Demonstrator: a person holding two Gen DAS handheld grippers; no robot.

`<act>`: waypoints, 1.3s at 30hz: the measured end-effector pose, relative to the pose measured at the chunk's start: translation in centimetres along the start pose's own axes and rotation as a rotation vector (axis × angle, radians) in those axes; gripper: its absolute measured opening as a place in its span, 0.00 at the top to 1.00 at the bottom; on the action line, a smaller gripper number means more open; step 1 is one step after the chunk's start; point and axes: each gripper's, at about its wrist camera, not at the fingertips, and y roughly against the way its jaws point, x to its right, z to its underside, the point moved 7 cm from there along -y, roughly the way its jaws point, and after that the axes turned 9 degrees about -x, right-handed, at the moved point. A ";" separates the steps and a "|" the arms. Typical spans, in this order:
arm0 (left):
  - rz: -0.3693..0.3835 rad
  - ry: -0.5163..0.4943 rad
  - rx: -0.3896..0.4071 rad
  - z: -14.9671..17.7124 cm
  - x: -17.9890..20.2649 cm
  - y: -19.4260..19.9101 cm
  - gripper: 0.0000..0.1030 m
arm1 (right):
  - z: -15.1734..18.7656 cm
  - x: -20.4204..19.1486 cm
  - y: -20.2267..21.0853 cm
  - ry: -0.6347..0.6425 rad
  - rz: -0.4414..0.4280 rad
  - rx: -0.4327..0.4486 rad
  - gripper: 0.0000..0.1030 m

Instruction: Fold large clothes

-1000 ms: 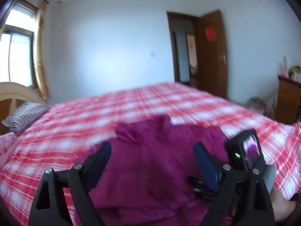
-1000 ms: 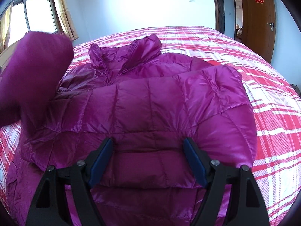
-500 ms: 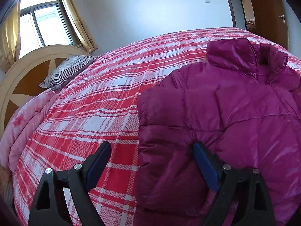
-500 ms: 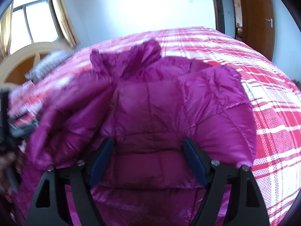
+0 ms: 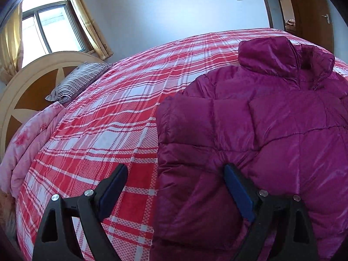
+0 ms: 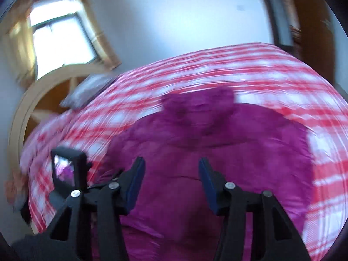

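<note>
A magenta quilted puffer jacket (image 5: pixel 261 126) lies on the red plaid bed (image 5: pixel 113 113), collar toward the far side, its left sleeve folded across the front. My left gripper (image 5: pixel 174 187) is open and empty, hovering over the jacket's left edge. My right gripper (image 6: pixel 170 181) is open and empty above the jacket's (image 6: pixel 213 143) lower middle; this view is blurred by motion. The left gripper's body (image 6: pixel 67 174) shows at the lower left of the right wrist view.
A striped pillow (image 5: pixel 78 80) and a pink floral quilt (image 5: pixel 28 141) lie by the round headboard (image 5: pixel 30 80) at the left. A window with curtains (image 5: pixel 52 30) is behind it. A brown door (image 5: pixel 308 15) stands at the far right.
The left sleeve has been laid across the jacket's front and let go. The right gripper has pulled back and swung left, blurring its view. The left gripper stays open over the jacket's left edge.
</note>
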 end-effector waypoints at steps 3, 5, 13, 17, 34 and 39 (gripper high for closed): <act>0.010 0.005 -0.003 0.0 0.0 -0.1 0.12 | 1.5 -2.3 -4.1 0.113 0.033 -0.102 0.55; 0.011 0.009 0.003 -0.1 -0.2 0.1 0.12 | 2.8 -1.8 -6.3 0.129 0.067 -0.159 0.58; 0.134 0.057 0.201 -2.8 0.1 8.4 0.12 | 5.7 1.9 -8.3 0.074 0.072 -0.156 0.63; 0.269 0.017 0.161 -4.2 3.6 8.3 0.12 | 5.8 2.0 -8.2 0.068 0.066 -0.151 0.63; 0.296 0.001 -0.060 -2.0 7.2 -0.3 0.04 | 6.2 2.5 -8.1 0.046 0.040 -0.137 0.63; 0.301 0.005 -0.061 -2.0 7.1 -0.3 0.03 | 6.2 2.2 -8.4 0.066 0.072 -0.141 0.63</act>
